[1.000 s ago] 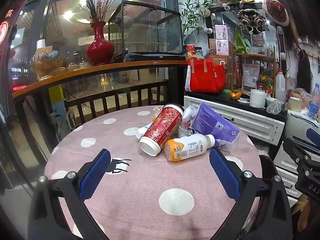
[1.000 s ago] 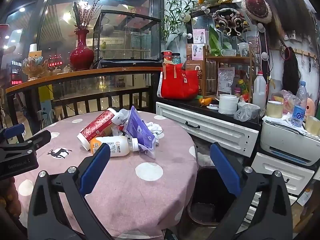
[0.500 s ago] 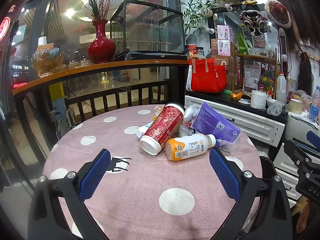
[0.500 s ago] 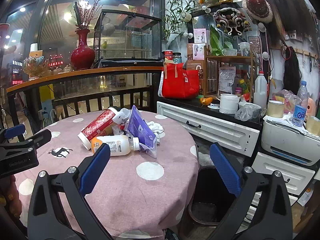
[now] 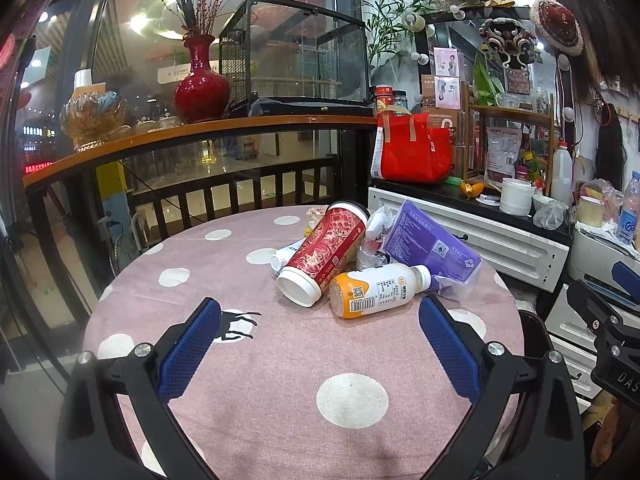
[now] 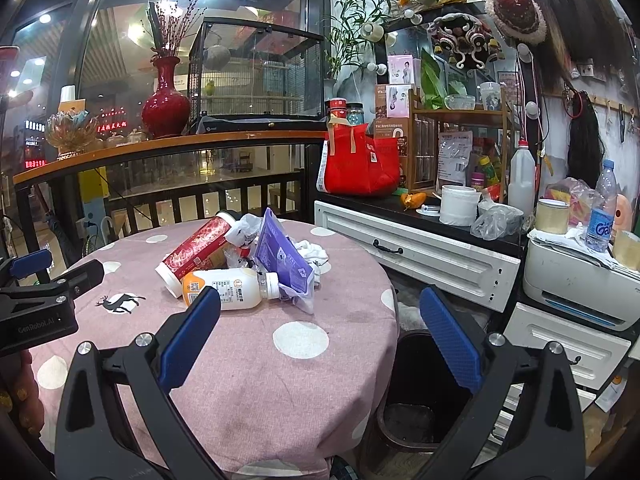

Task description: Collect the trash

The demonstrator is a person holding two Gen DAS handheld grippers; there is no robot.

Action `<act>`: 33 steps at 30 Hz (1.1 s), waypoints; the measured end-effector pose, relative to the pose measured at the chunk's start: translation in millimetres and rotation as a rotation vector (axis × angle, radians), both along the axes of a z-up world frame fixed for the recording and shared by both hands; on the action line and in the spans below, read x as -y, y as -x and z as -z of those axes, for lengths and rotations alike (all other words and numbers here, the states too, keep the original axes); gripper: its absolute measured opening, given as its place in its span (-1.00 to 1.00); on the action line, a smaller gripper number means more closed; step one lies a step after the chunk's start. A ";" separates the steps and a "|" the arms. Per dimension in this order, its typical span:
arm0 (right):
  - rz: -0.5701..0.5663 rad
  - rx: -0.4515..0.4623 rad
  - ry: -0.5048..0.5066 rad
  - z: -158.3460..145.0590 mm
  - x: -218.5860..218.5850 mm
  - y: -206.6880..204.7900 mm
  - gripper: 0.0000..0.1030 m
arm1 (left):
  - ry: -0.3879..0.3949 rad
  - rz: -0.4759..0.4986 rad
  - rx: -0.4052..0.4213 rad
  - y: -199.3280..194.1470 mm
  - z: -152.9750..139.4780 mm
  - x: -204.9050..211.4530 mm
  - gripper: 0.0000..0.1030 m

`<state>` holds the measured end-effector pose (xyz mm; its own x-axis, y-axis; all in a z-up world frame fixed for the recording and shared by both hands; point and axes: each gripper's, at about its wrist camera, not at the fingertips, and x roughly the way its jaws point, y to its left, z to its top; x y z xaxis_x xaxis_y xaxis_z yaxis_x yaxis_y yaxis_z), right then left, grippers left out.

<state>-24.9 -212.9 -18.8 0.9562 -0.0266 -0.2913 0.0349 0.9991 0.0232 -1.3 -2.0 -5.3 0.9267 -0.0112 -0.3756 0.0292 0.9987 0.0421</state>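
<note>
Both tongs, left (image 5: pixel 320 344) and right (image 6: pixel 320 336), hang spread and empty, short of the trash: a cup (image 5: pixel 324 248), bottle (image 5: pixel 376 288) and purple pouch (image 5: pixel 432 246) heaped on the tabletop (image 5: pixel 280 380), beside the bin (image 6: pixel 424 392) likely meant to receive them.

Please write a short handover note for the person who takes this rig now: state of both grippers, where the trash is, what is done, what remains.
Left gripper: open, empty, above the pink dotted table, facing the pile.
Right gripper: open, empty, above the table edge, partly over the dark bin on the floor beside the table.
Trash, all in one pile on the table: red cup on its side, orange-and-white bottle lying in front, purple pouch, crumpled white wrappers.
Done: nothing picked up yet.
Left: grasp each piece and probably drop it in the bin; the bottle is nearest.
</note>
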 end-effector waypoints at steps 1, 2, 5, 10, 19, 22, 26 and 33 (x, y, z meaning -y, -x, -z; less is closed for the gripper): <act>-0.001 0.000 0.000 0.2 -0.2 0.0 0.91 | 0.001 0.000 0.000 -0.1 -0.1 -0.1 0.90; -0.001 0.000 0.000 0.4 -0.3 -0.1 0.91 | 0.000 0.000 0.000 -0.2 -0.1 -0.1 0.90; 0.001 0.000 0.000 0.6 -0.5 -0.2 0.91 | 0.001 0.001 0.000 -0.2 -0.1 -0.1 0.90; -0.002 -0.004 -0.003 1.8 0.9 -1.3 0.91 | 0.001 0.001 -0.001 0.0 0.2 -0.1 0.90; -0.004 -0.006 -0.004 3.3 1.7 -1.6 0.91 | 0.000 0.000 -0.002 -0.2 0.8 0.6 0.90; -0.003 -0.008 -0.005 2.8 1.5 -1.8 0.91 | 0.002 -0.001 -0.002 -0.2 0.7 0.6 0.90; -0.004 -0.008 -0.005 2.3 1.9 -1.7 0.91 | 0.002 0.000 -0.004 0.0 2.0 0.7 0.90; -0.004 -0.009 -0.007 2.7 2.3 -1.5 0.91 | 0.001 0.000 -0.005 0.3 3.2 0.8 0.90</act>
<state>-23.5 -215.2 -21.5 0.9537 -0.0204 -0.3001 0.0307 0.9991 0.0298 -1.6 -2.8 -8.5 0.9249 -0.0116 -0.3800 0.0293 0.9987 0.0408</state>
